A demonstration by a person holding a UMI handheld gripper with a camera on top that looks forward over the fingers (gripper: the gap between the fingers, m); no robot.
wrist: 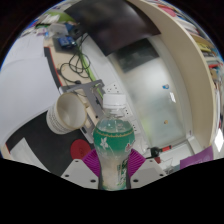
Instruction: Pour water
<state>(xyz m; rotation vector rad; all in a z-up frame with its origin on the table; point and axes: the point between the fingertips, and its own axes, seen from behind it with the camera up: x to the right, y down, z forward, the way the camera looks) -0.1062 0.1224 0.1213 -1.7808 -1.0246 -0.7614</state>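
White table [150,75] fills most of what's ahead of me, tilted hard in my view, so the whole scene leans. Dark panel [110,25] lies flat on it far beyond my fingers, looks like a monitor or mat, can't tell which. Tangle of cables [75,68] on the table's far side, near some small gear I can't make out.

Water bottle [113,150] is right between my fingers, clear plastic, green label [112,143] round its middle, white cap end pointing away from me toward the table. My claw [113,162] is clenched on it, the purple pad [92,160] on one finger and the other one [136,158] both pressing the label from either side. Bottle looks tipped along with me, not standing on anything.

White paper cup [66,112] just beside the bottle's upper half, off to one side, mouth facing my way, seems apart from the bottle. Small red object [79,149] under the cup, next to my finger, can't tell what it is
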